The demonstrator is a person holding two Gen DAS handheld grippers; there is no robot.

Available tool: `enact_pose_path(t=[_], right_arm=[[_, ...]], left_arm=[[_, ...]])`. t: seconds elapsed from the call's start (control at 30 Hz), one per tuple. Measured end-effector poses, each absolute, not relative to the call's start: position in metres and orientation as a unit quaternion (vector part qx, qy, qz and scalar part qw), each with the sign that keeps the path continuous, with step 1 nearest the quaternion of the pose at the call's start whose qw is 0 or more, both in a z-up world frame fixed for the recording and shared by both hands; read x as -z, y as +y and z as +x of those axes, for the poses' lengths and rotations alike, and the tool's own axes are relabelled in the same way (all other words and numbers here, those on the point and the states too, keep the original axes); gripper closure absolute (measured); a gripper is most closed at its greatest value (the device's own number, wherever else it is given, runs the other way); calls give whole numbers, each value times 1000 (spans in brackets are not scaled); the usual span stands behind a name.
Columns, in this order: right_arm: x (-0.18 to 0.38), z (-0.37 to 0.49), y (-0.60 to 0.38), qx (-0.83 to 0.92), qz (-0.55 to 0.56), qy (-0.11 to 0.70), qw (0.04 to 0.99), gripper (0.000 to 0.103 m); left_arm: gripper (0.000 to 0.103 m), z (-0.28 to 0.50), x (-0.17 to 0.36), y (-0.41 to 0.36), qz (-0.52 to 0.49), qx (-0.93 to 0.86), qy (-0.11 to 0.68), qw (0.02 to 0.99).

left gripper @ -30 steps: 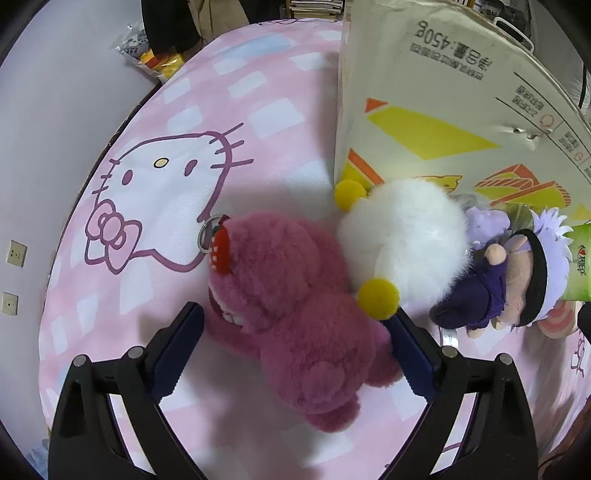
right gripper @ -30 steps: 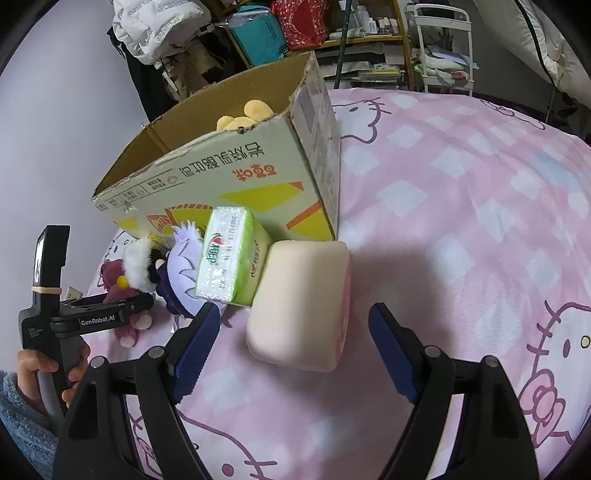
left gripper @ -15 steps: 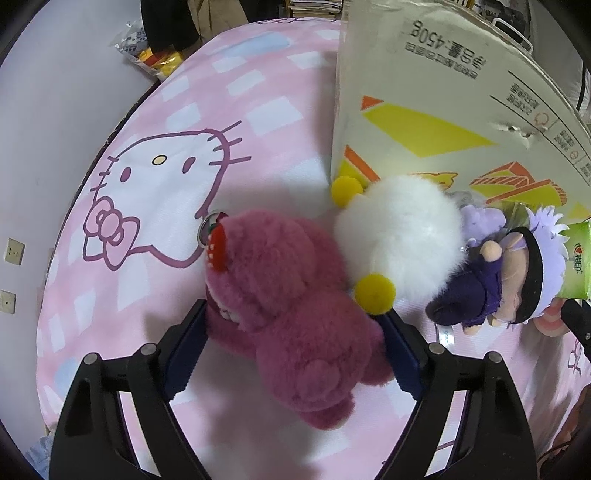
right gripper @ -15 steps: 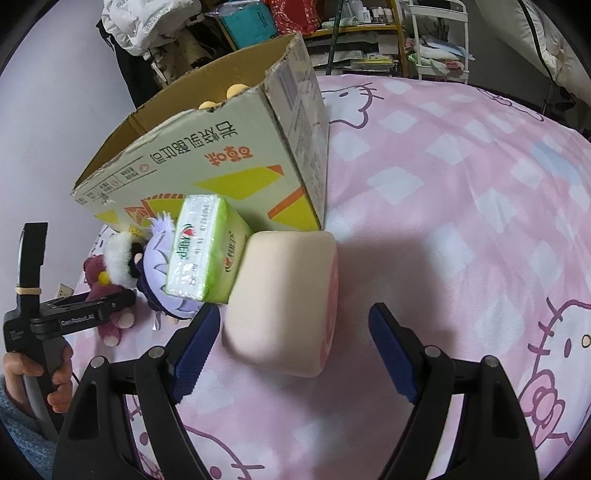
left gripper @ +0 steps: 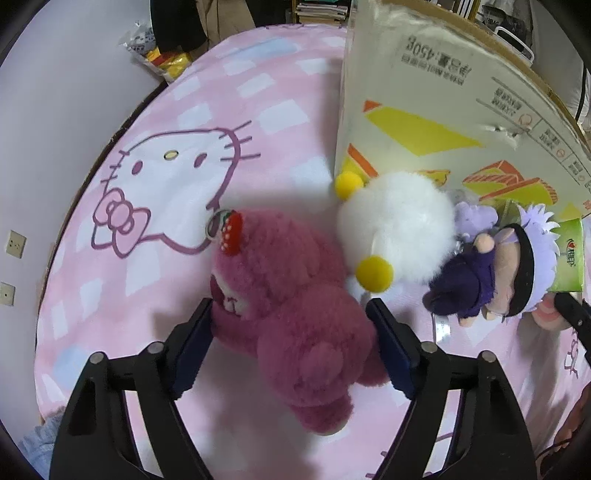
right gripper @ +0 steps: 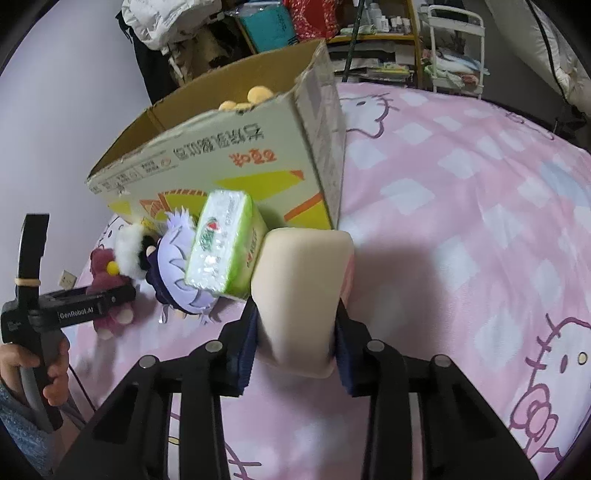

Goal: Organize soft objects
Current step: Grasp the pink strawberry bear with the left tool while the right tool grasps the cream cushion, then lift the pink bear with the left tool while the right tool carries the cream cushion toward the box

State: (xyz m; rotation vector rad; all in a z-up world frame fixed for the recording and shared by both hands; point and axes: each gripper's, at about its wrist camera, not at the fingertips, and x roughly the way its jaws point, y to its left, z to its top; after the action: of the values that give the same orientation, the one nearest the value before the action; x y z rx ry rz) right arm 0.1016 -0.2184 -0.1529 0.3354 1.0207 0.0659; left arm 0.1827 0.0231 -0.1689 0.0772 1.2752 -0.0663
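Observation:
My left gripper (left gripper: 293,343) is shut on a magenta plush bear (left gripper: 291,314) lying on the pink bed; it also shows small in the right wrist view (right gripper: 105,266). A white fluffy plush (left gripper: 397,229) with yellow pom-poms and a purple-haired doll (left gripper: 498,273) lie against the open cardboard box (left gripper: 443,110). My right gripper (right gripper: 295,349) is shut on a cream soft block (right gripper: 301,295). A green tissue pack (right gripper: 223,245) leans on the block and the doll (right gripper: 177,266). Yellow plush (right gripper: 247,99) sits inside the box (right gripper: 240,155).
The bed cover (right gripper: 461,221) is pink with cat drawings. A wall (left gripper: 55,110) borders the bed's left edge, with sockets (left gripper: 16,243). Bags and clothes (right gripper: 166,22) and a shelf rack (right gripper: 456,44) stand beyond the bed.
Both grippers moved forward and closed: the left onto the magenta bear, the right onto the cream block.

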Motion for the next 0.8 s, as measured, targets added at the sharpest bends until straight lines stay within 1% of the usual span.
enact_pose_path(t=[0.07, 0.3, 0.57, 0.7, 0.8], right_arm=[[149, 99, -222, -27, 164, 478, 863, 65], [131, 90, -226, -16, 160, 442, 882, 65], [111, 82, -222, -9, 137, 411, 901, 68], [96, 74, -222, -3, 137, 379, 915, 70], [85, 68, -222, -3, 138, 356, 924, 72]], left_arm=[[28, 182, 170, 25, 35, 28, 597, 801], [28, 170, 155, 28, 20, 24, 569, 822], [29, 151, 128, 38, 0, 22, 539, 842], [29, 139, 106, 38, 9, 23, 505, 863], [29, 125, 85, 32, 25, 29, 462, 886]])
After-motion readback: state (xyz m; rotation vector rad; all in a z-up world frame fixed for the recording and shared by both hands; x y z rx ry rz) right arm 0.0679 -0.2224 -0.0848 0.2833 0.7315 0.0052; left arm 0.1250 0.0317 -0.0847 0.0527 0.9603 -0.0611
